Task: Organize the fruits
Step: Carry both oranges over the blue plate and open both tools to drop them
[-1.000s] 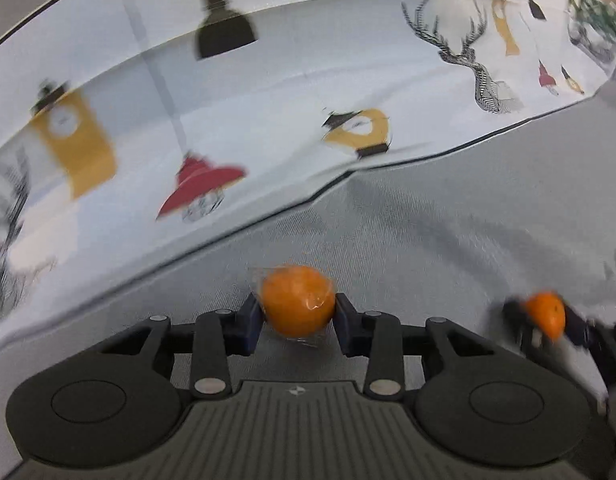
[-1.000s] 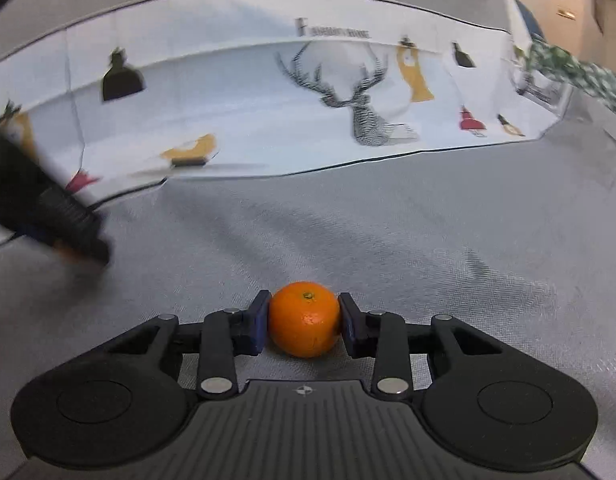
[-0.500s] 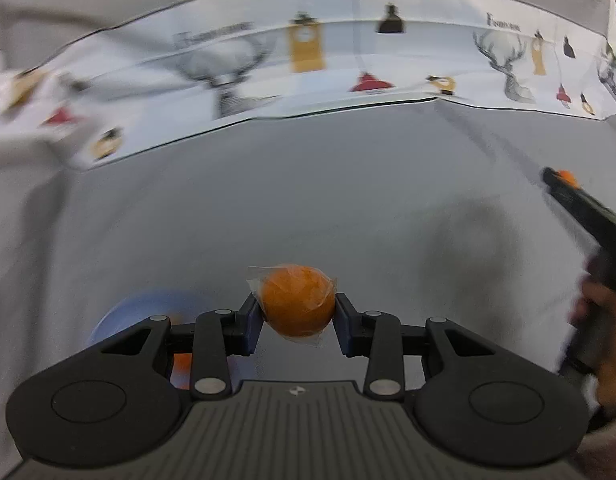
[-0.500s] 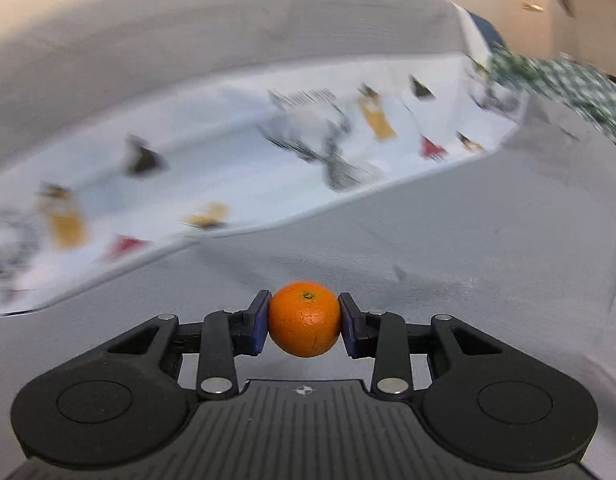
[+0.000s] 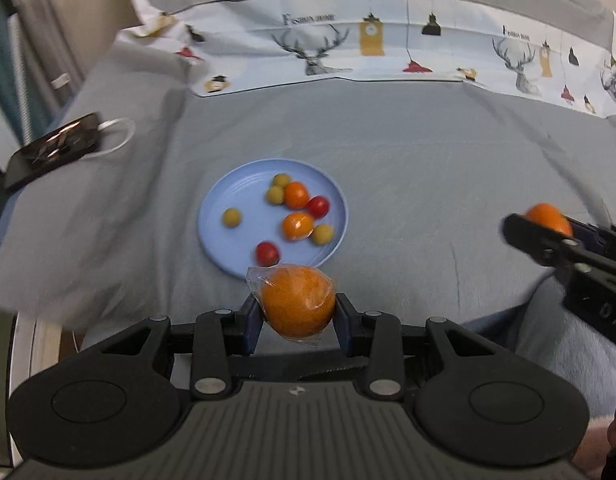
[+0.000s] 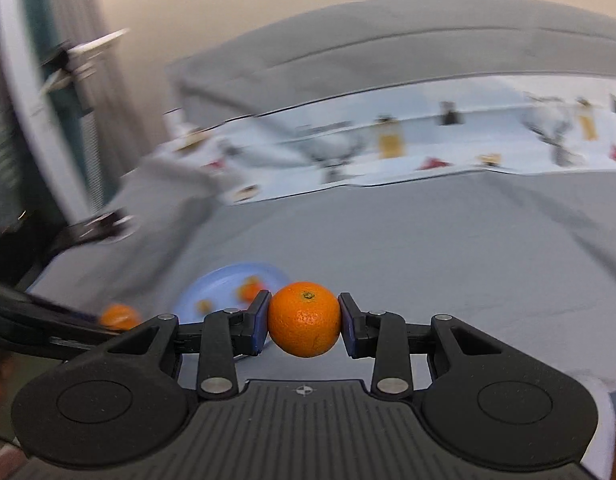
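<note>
My left gripper (image 5: 297,312) is shut on a plastic-wrapped orange (image 5: 298,300), held just in front of a light blue plate (image 5: 228,252) on the grey bedsheet. The plate holds several small fruits: orange, red and yellow-green ones. My right gripper (image 6: 304,320) is shut on a bare orange (image 6: 304,319); it also shows in the left wrist view (image 5: 546,220), off to the plate's right. The plate (image 6: 212,288) shows blurred in the right wrist view, ahead and left of the right gripper.
A black phone (image 5: 52,148) with a white cable lies on the bed at the far left. A white cloth (image 5: 388,52) printed with deer, clocks and lamps runs along the back. The bed's left edge drops off near the phone.
Both grippers have swung left, still shut on their oranges. The blue plate has come fully into the left wrist view, and into the right wrist view.
</note>
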The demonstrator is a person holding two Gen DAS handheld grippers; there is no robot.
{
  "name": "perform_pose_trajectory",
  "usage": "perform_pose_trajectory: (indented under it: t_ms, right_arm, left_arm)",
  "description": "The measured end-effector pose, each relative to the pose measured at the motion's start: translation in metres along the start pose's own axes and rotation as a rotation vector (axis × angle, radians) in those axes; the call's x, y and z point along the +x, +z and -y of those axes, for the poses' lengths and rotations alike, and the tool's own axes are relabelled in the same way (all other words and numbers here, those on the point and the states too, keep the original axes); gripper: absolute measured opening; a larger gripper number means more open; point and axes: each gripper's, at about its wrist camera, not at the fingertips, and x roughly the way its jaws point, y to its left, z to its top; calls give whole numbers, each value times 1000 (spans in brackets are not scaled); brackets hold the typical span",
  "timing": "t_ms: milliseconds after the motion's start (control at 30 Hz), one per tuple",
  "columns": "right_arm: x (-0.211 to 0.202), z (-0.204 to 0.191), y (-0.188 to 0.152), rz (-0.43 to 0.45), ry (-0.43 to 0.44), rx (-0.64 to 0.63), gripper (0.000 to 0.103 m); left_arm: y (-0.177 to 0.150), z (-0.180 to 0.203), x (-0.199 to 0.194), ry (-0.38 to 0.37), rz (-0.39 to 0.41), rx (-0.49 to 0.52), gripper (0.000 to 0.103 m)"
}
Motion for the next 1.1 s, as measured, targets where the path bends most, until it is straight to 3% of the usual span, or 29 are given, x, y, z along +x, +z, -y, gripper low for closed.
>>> perform_pose_trajectory:
  t_ms: [167,400,633,1100]
  right_arm:
    - [-17,-54,-7,-12,36,-142,38]
    - [-44,-90,-14,23,24,-251,37]
    - [-58,-100,-16,53,-4,-299,38]
    - [-49,-103,-18,28,-10,-300,38]
  left_arm:
    - [-29,-29,-33,1,69,-93,41]
    - [-45,-44,-65,-38,151,-137,42]
    - [-50,-48,-74,-61,177,-152,42]
    - [-49,-53,-62,-74,151,-157,42]
